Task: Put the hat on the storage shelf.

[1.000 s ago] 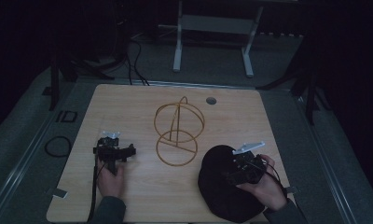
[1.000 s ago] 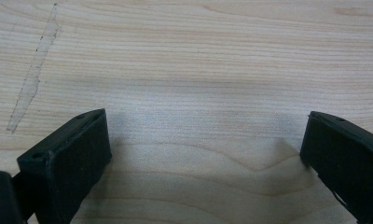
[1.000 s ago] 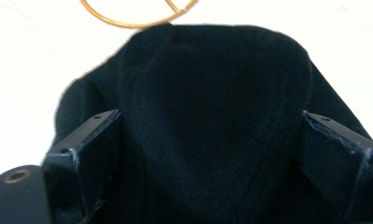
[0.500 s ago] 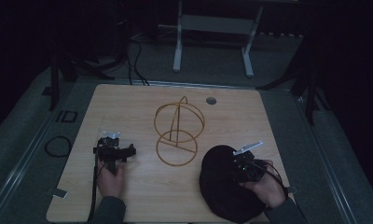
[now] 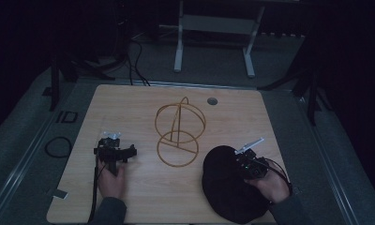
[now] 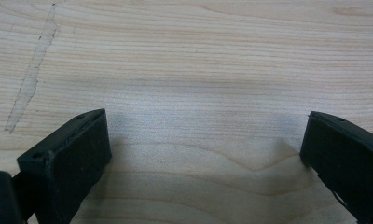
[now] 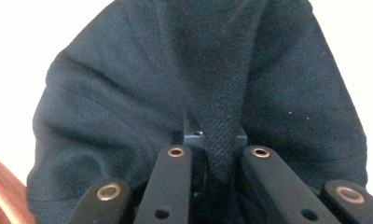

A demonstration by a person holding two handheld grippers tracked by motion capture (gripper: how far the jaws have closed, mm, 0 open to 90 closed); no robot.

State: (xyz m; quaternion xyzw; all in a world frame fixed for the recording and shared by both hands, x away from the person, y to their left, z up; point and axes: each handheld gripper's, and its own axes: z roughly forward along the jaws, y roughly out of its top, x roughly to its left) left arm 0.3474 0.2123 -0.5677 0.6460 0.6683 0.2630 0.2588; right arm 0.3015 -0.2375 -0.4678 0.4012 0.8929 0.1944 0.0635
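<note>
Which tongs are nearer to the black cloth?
Right. The right tongs pinch a fold of the black cloth; the left tongs rest apart across the table.

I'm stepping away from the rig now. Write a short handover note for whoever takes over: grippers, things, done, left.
Left gripper: open, jaws wide apart over bare wood, holding nothing, at the table's left side.
Right gripper: shut on a fold of the black cloth hat, pinched between its jaws at the near right of the table.
Wire stand: upright at the table's middle, with nothing on it, apart from both grippers.
Done: hat gripped.
Left: probably lift the hat and set it on the wire stand; the left gripper is free to steady the stand.
</note>
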